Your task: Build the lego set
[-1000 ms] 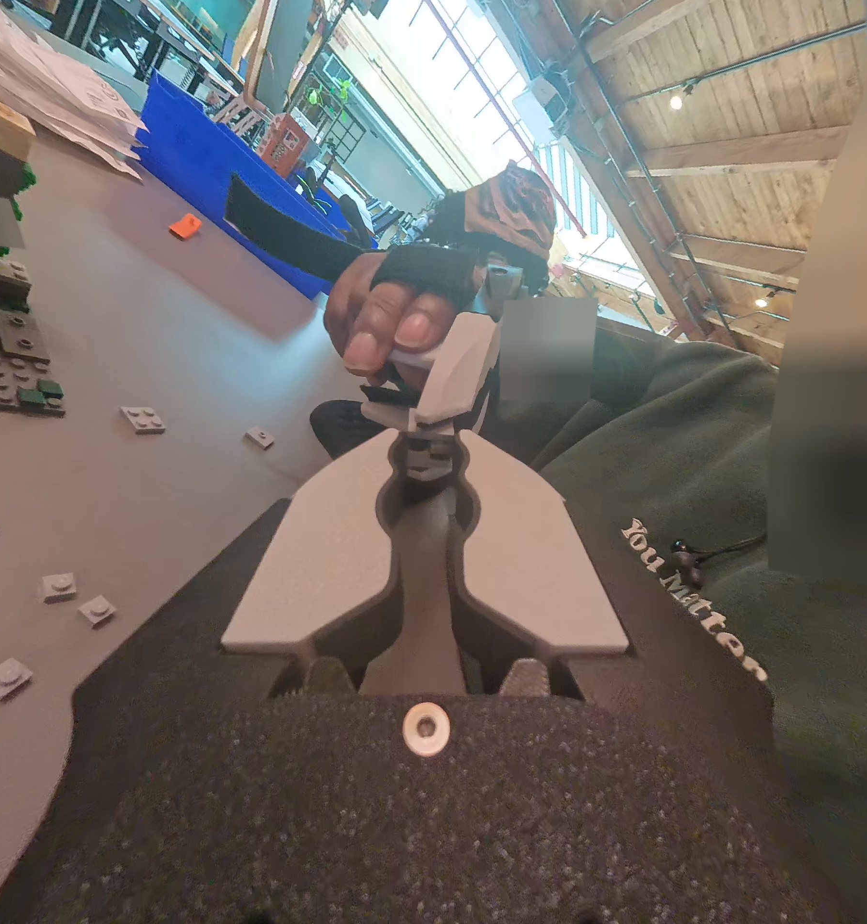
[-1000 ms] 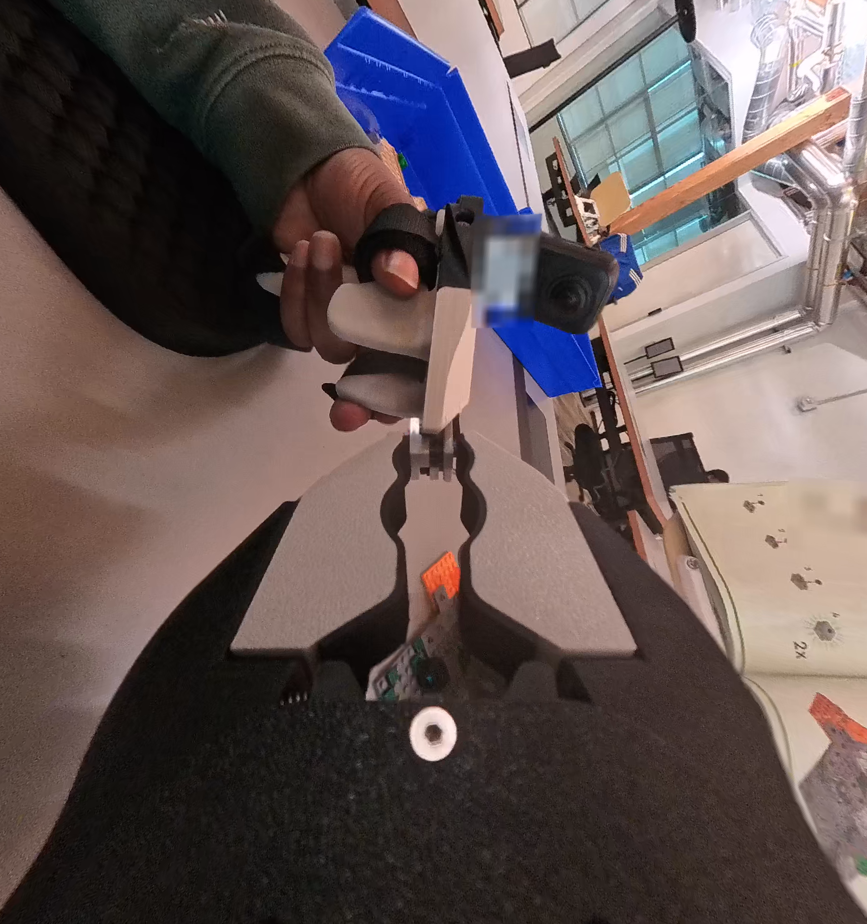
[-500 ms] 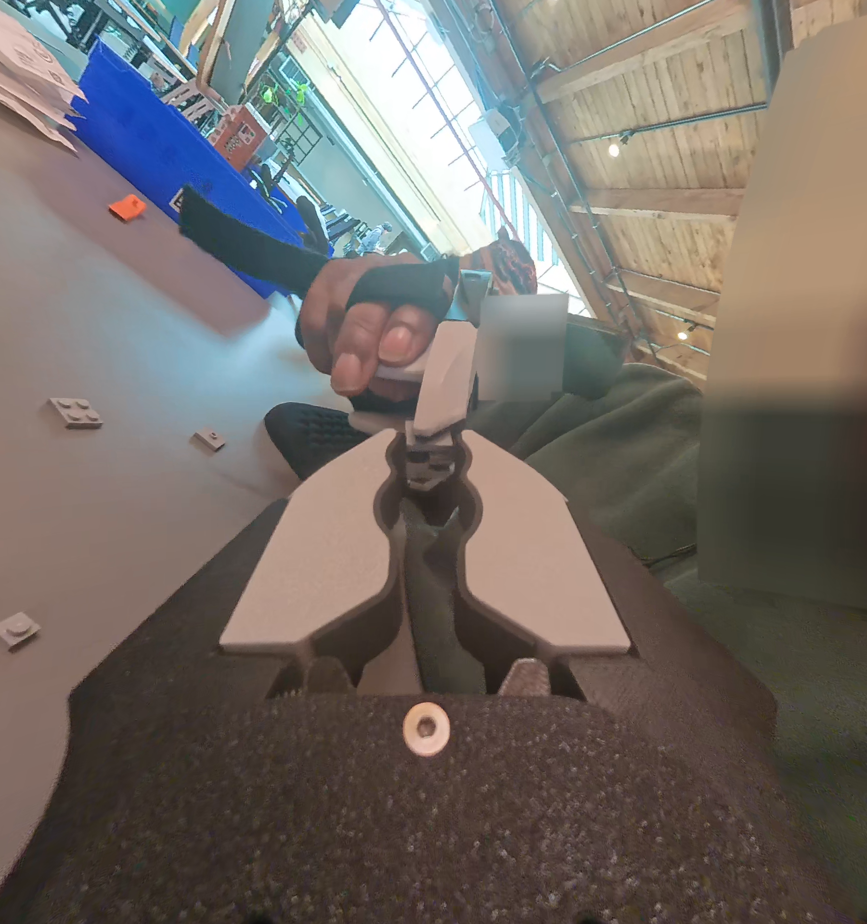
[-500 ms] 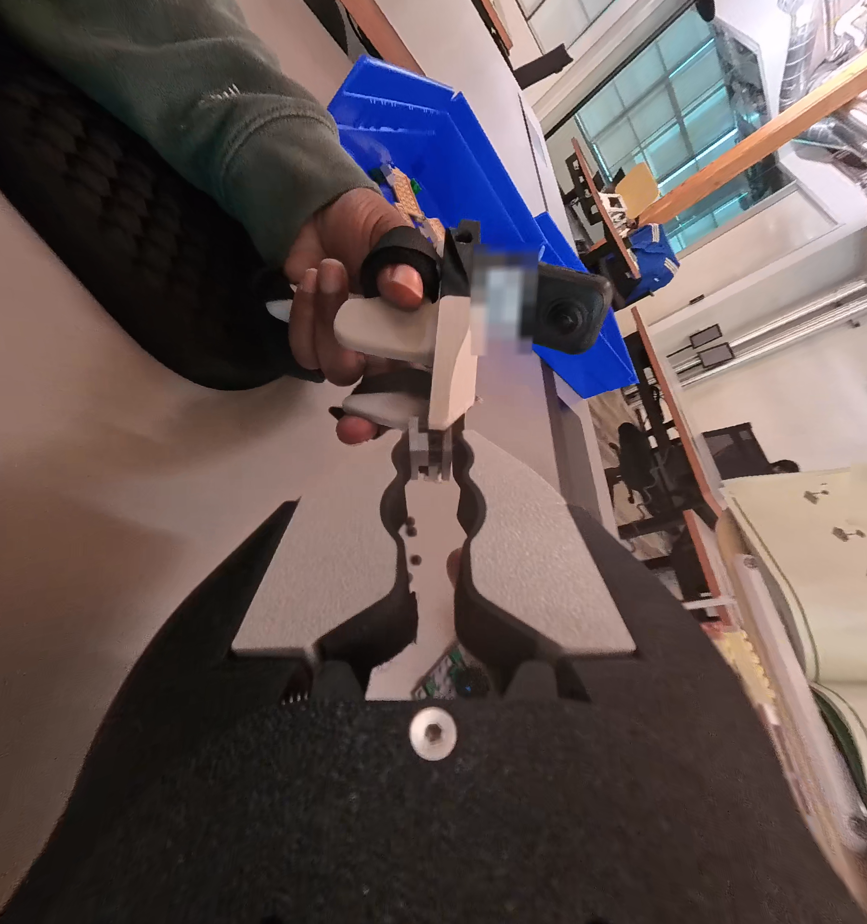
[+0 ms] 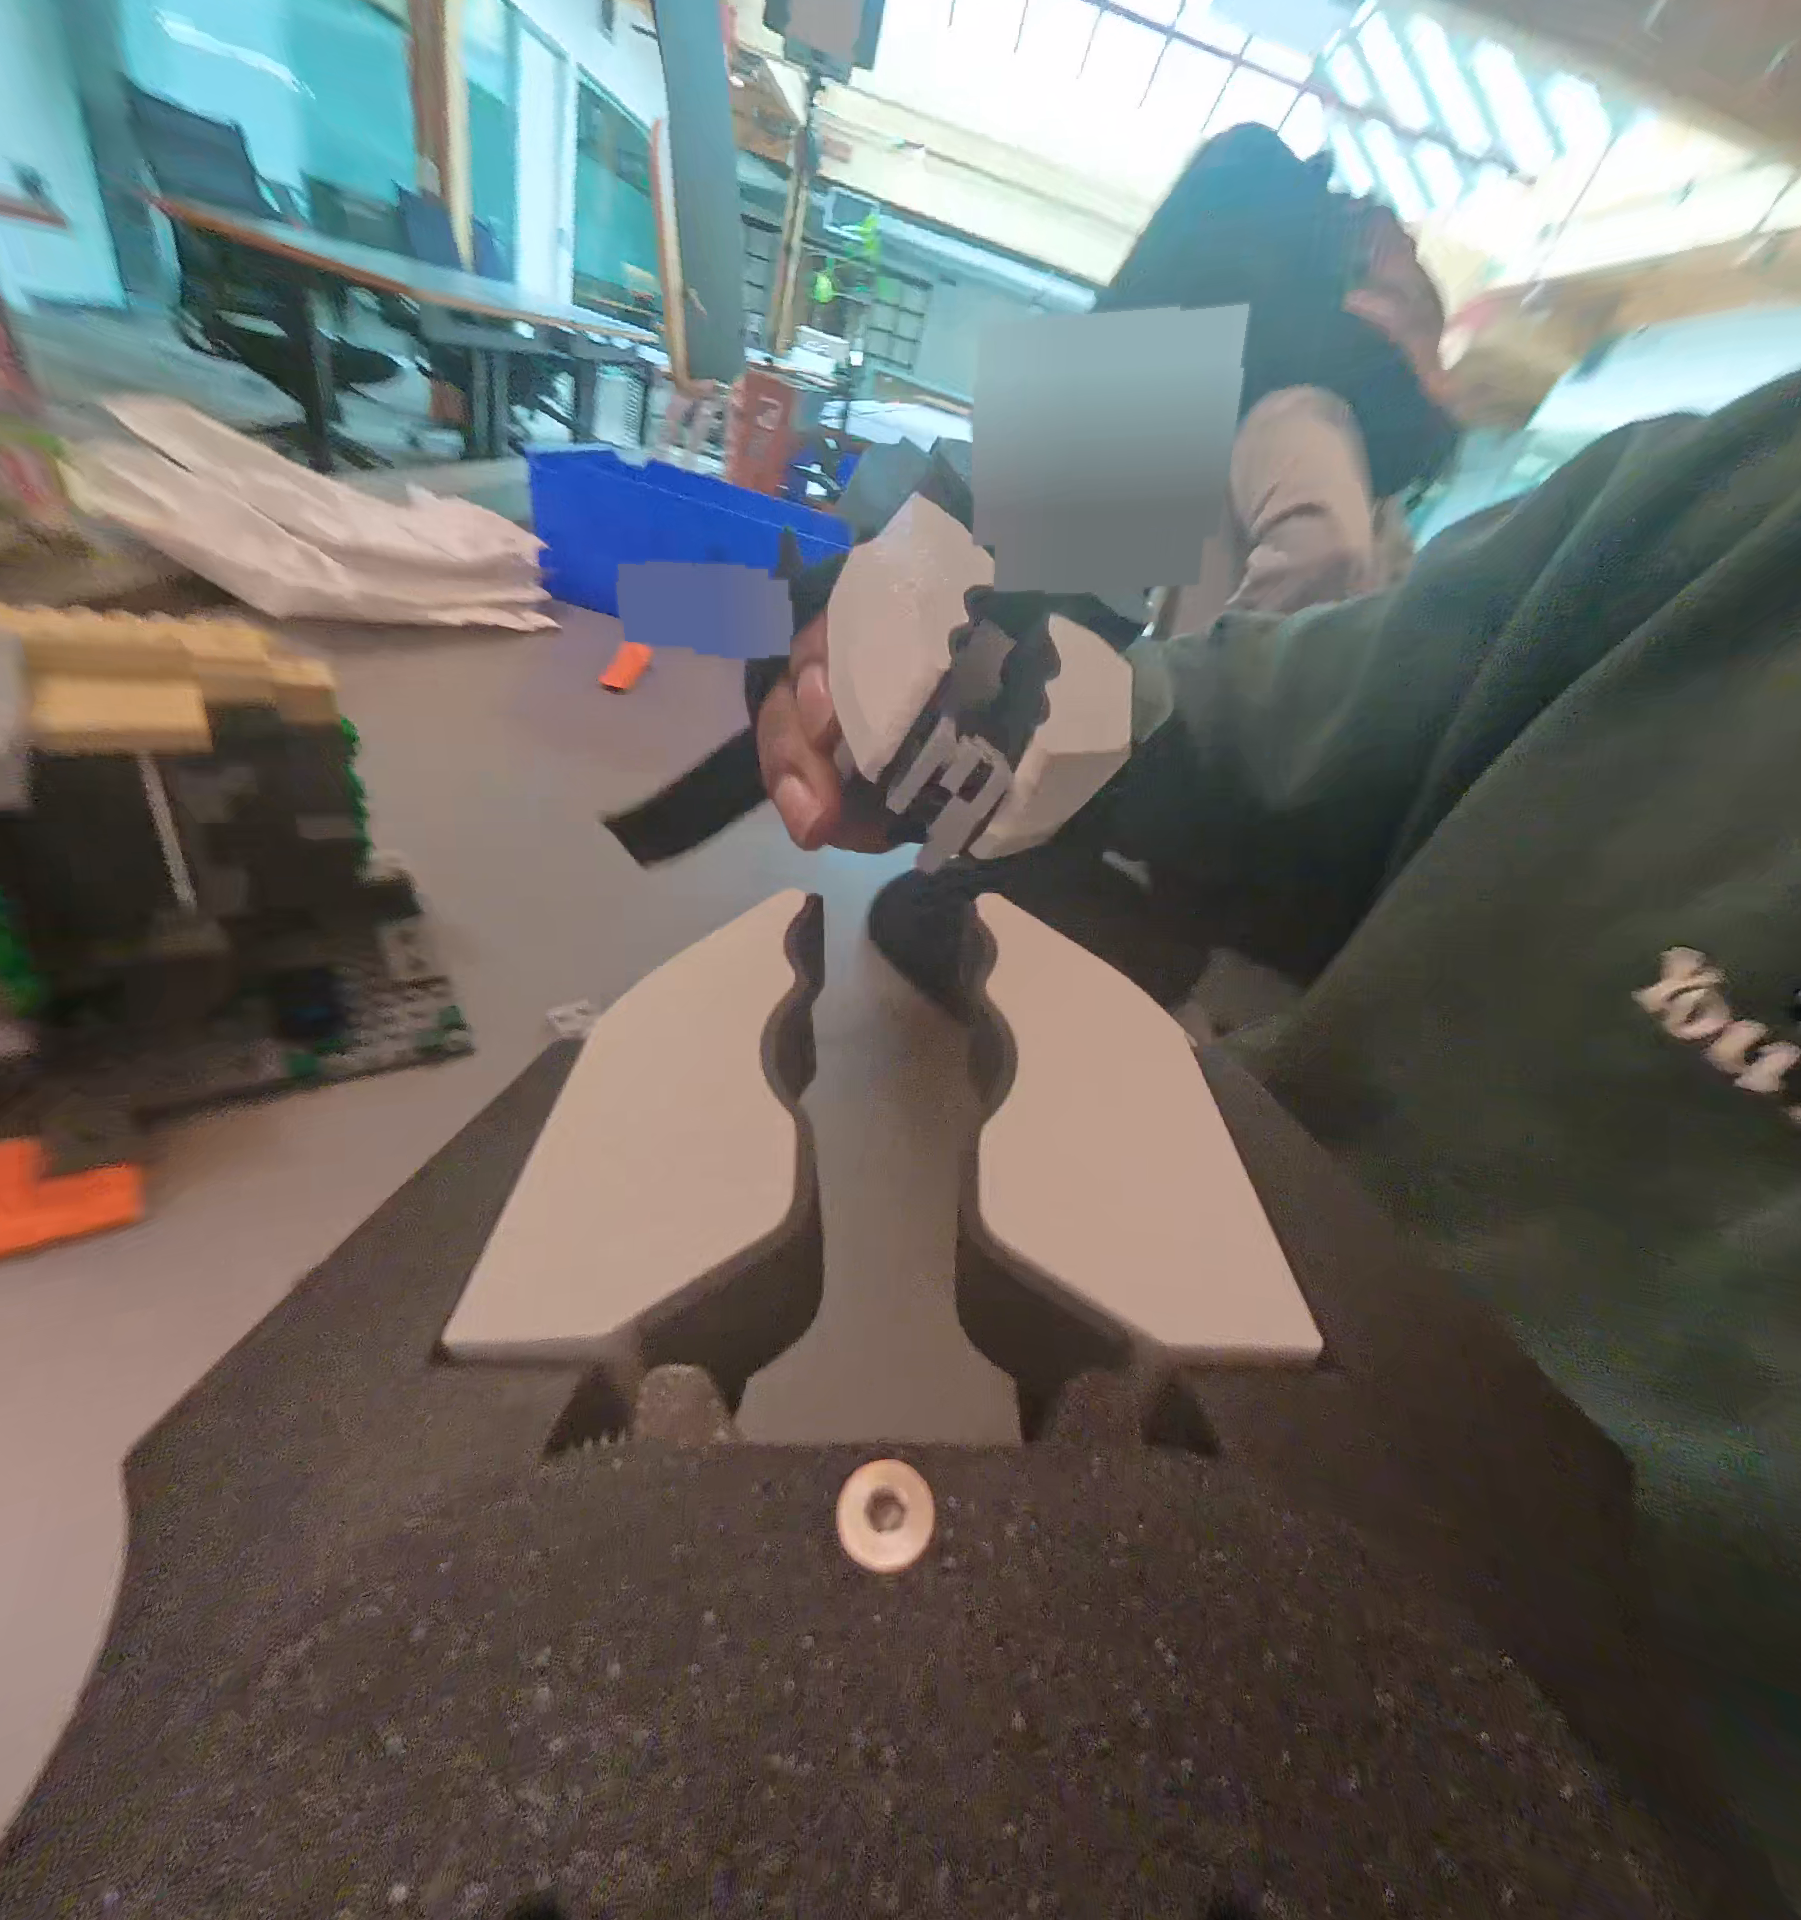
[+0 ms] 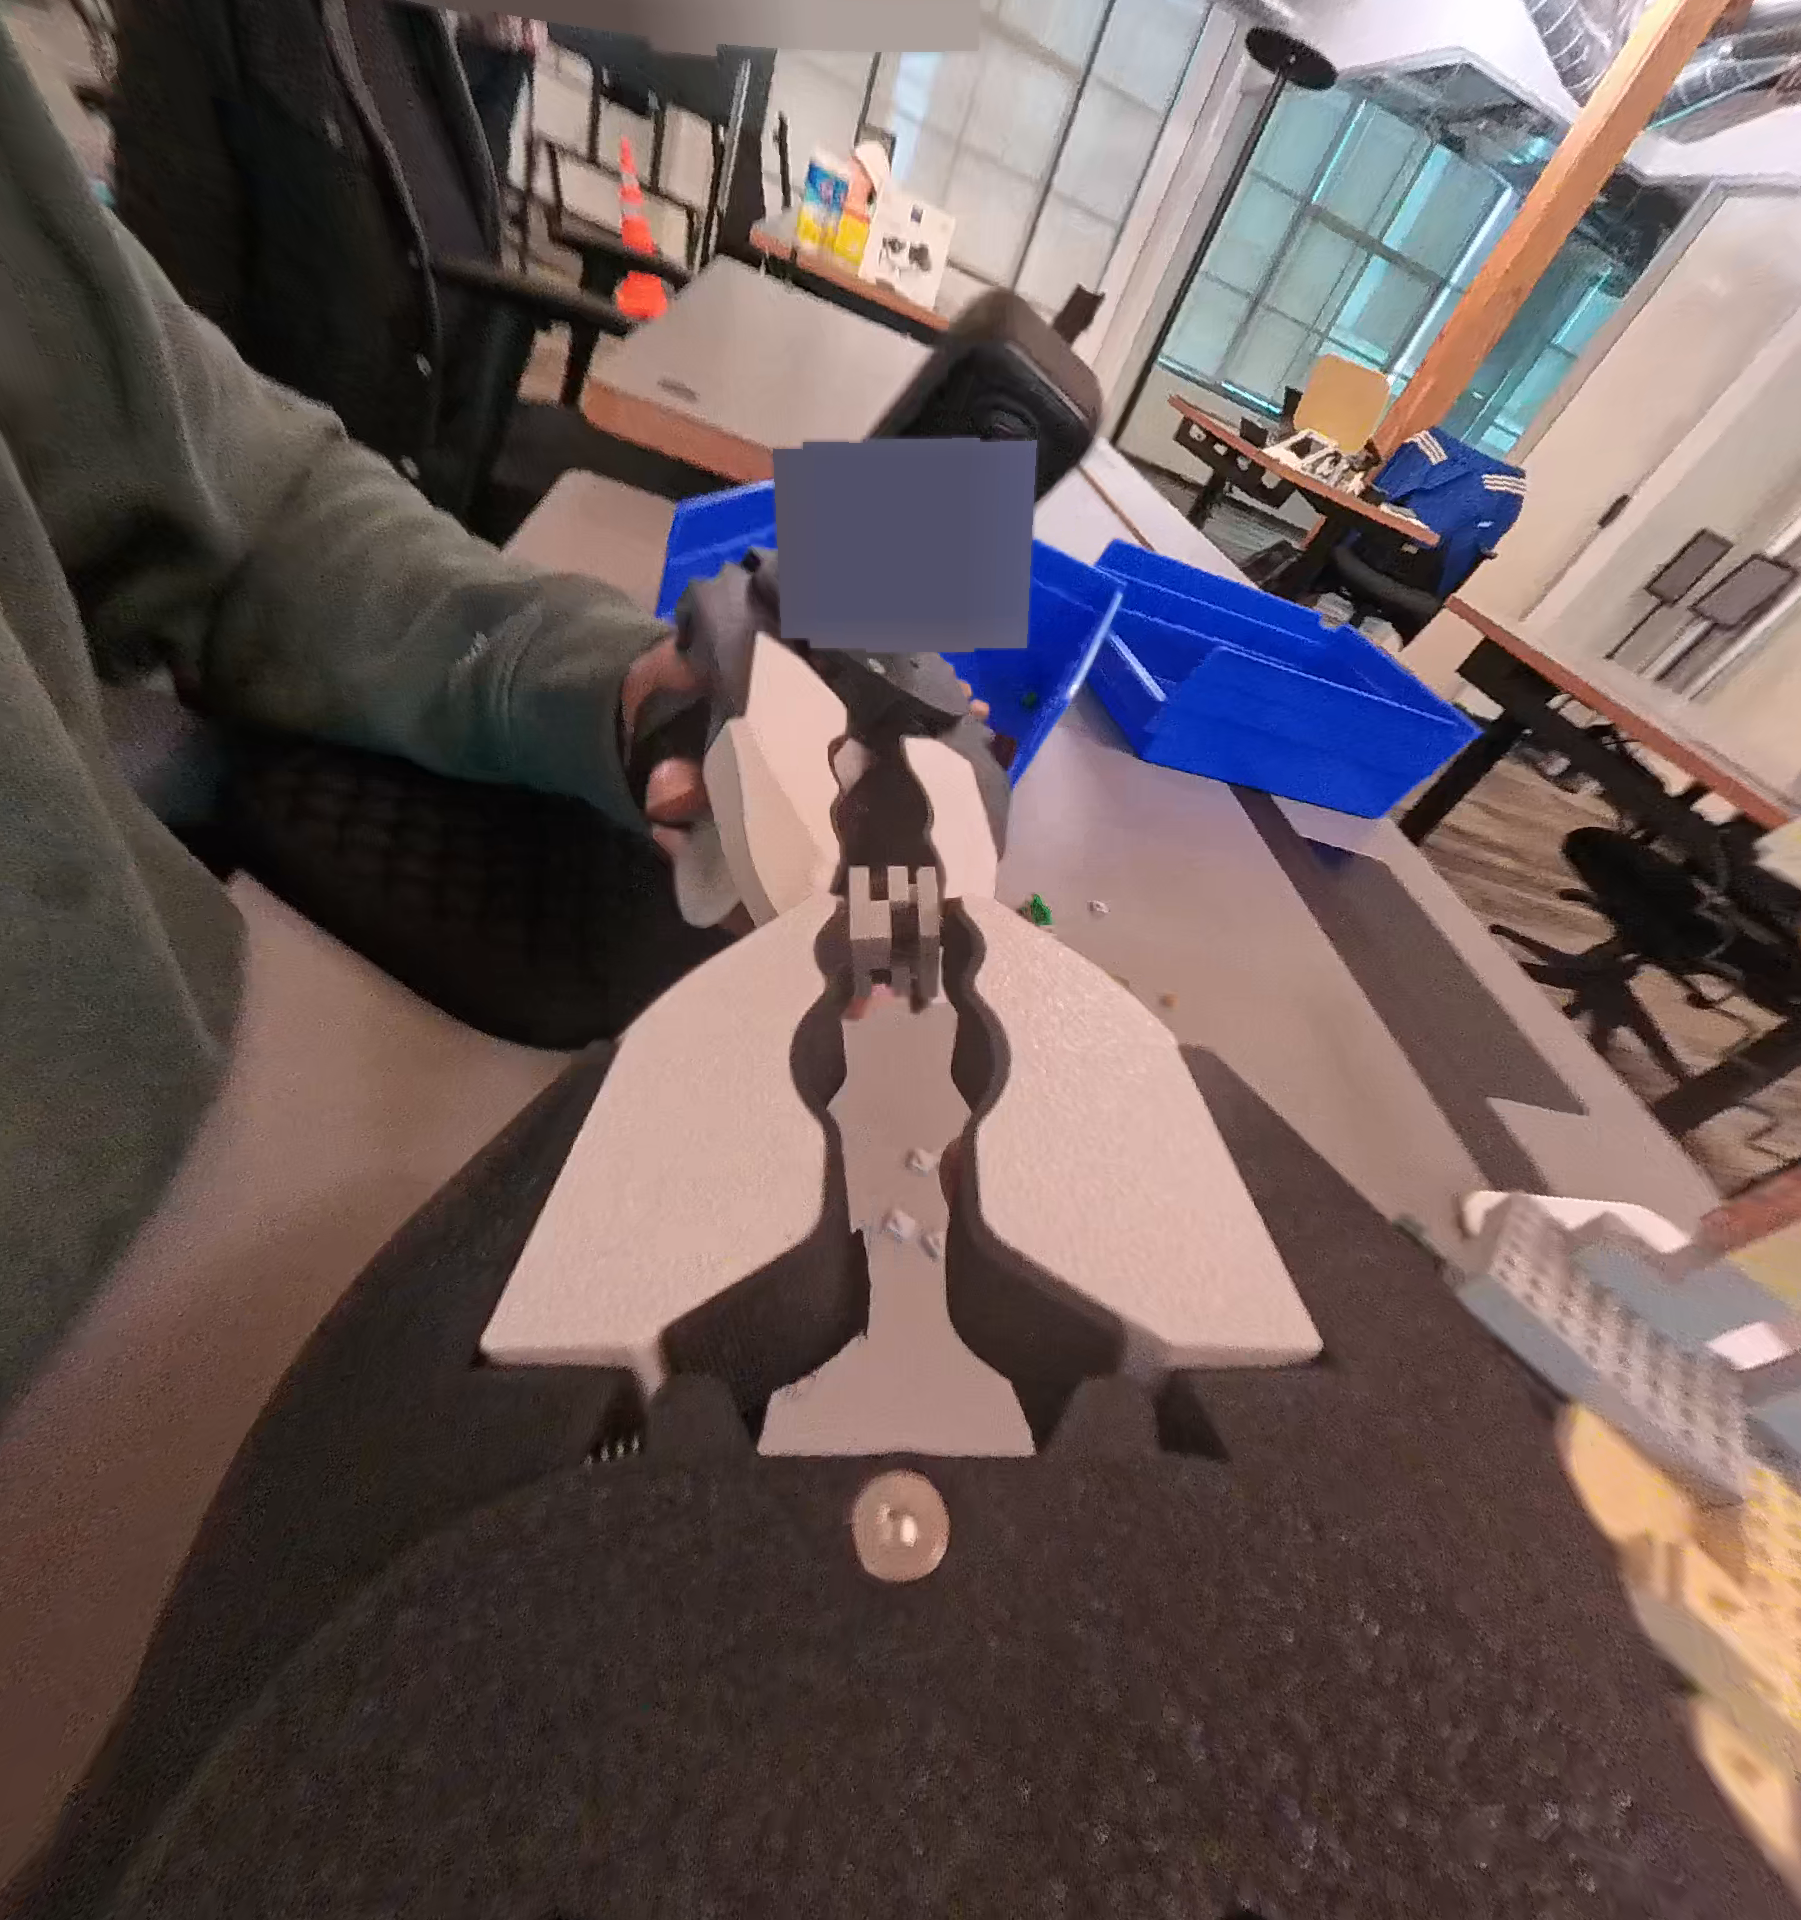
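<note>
My right gripper (image 6: pixel 891 935) is shut on a small grey lego piece (image 6: pixel 880 920) held in the air above the table. In the left wrist view the right gripper (image 5: pixel 953 805) and the piece (image 5: pixel 943 774) sit just ahead of my left gripper (image 5: pixel 894 914). My left gripper is open and empty, with a clear gap between its jaws. It also shows in the right wrist view (image 6: pixel 875 842), facing the piece. The partly built lego model (image 5: pixel 179 862) stands on the table to the left, and blurred at the right edge of the right wrist view (image 6: pixel 1654 1351).
Blue bins (image 6: pixel 1291 686) stand at the far side of the grey table (image 5: pixel 522 831). White bags (image 5: pixel 304 540) lie behind the model, with an orange piece (image 5: pixel 626 665) near them. Small loose pieces (image 6: pixel 1041 912) lie on the table. The person's green sleeve (image 5: pixel 1498 831) is close on the right. My two grippers' fingertips are within a few centimetres of each other. From either gripper's tips it is about 25 cm to the partly built lego model (image 5: pixel 179 862).
My left gripper has let go of the grey piece, opened and drawn back from it. The right gripper keeps the piece. Both views have swung level towards the table.
</note>
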